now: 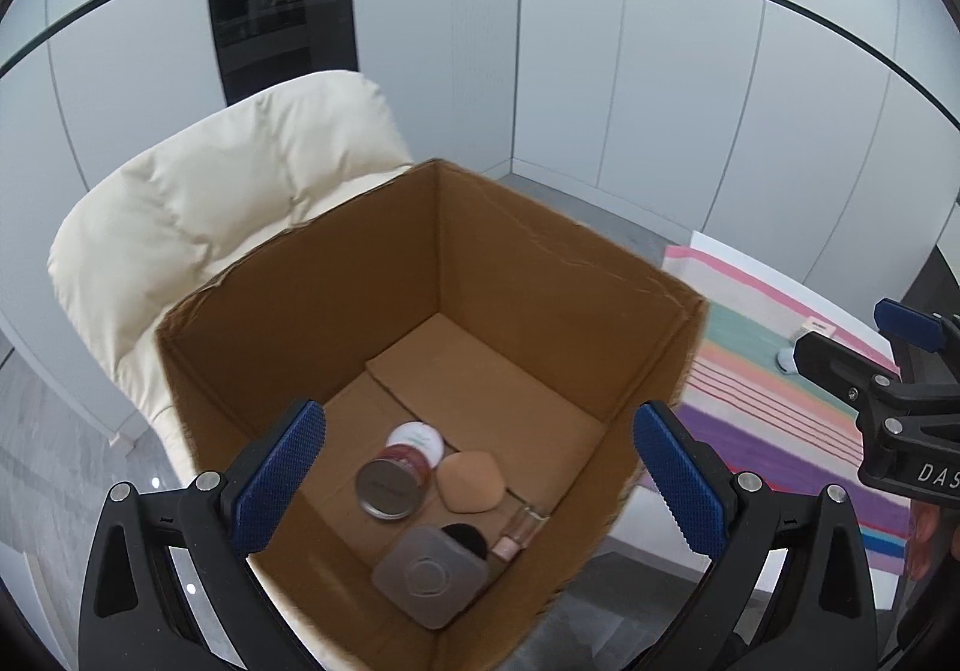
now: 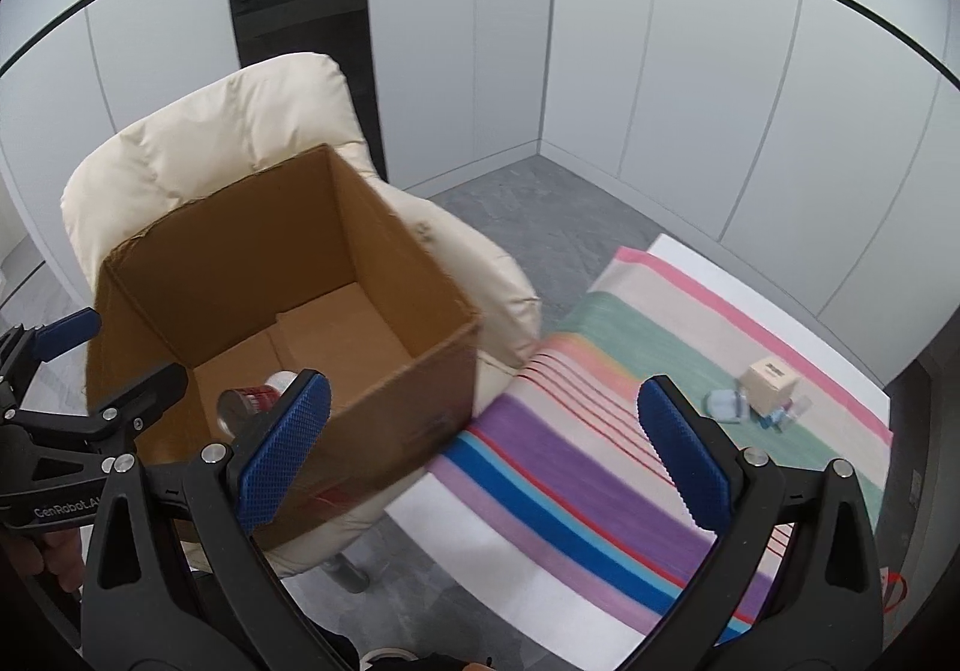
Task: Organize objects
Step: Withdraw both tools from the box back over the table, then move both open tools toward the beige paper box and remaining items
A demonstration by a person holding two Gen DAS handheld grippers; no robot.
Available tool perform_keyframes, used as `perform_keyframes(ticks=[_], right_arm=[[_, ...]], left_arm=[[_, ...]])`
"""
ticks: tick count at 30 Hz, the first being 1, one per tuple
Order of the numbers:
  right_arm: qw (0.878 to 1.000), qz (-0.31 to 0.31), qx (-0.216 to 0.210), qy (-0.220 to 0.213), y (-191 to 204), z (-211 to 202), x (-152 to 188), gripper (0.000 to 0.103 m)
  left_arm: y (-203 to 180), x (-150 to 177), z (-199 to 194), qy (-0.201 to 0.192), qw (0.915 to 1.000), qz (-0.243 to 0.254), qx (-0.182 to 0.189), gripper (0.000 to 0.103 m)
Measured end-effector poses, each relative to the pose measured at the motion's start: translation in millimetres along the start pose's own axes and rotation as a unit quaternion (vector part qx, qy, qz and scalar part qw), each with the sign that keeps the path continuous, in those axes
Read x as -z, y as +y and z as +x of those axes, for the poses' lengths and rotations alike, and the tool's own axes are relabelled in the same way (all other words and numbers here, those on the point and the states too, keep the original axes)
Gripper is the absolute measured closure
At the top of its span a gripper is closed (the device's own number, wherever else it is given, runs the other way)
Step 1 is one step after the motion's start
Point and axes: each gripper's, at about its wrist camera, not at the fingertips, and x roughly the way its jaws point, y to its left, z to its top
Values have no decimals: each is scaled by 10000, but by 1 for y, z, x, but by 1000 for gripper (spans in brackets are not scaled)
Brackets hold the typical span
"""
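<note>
Cardboard box (image 1: 432, 347): stood open-topped on a cream padded chair (image 1: 198, 203), presumably raised there to sit level with the bench beside it.

Left wrist view. Left gripper (image 1: 480, 482) hovered above the box mouth, jaws spread wide, holding nothing. Contents, clustered at the near corner of the box floor: round tin with metal lid (image 1: 390, 485), white-lidded jar (image 1: 417, 440) just behind it, peach makeup sponge (image 1: 468, 482), square grey compact (image 1: 429, 575), small glass bottle (image 1: 519, 530), a dark round item partly hidden under the compact. Right gripper (image 1: 900, 371) entered at the right edge; its opening could not be judged here.

Right wrist view. Right gripper (image 2: 480, 461) wide open and empty, aimed between box and striped cloth (image 2: 600, 431) on the bench (image 2: 780, 299). Remaining to collect, judged: small beige carton (image 2: 768, 386) and pale blue items (image 2: 729, 404) touching it, far side of the cloth.
</note>
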Motion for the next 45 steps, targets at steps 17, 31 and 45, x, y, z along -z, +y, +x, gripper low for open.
perform_keyframes(ticks=[17,31,45], right_arm=[[9978,515,416,36,-80,-20,26,0],[9927,913,789,70,-140,-39,52,0],[9835,1324,1224,159,-200,-61,84,0]], left_arm=[[-77,-10,9,-19,9982,423,419,0],[-140,-8,12,-56,9932,864,775,0],[-200,-2,16,6,9855,1196,1199,0]])
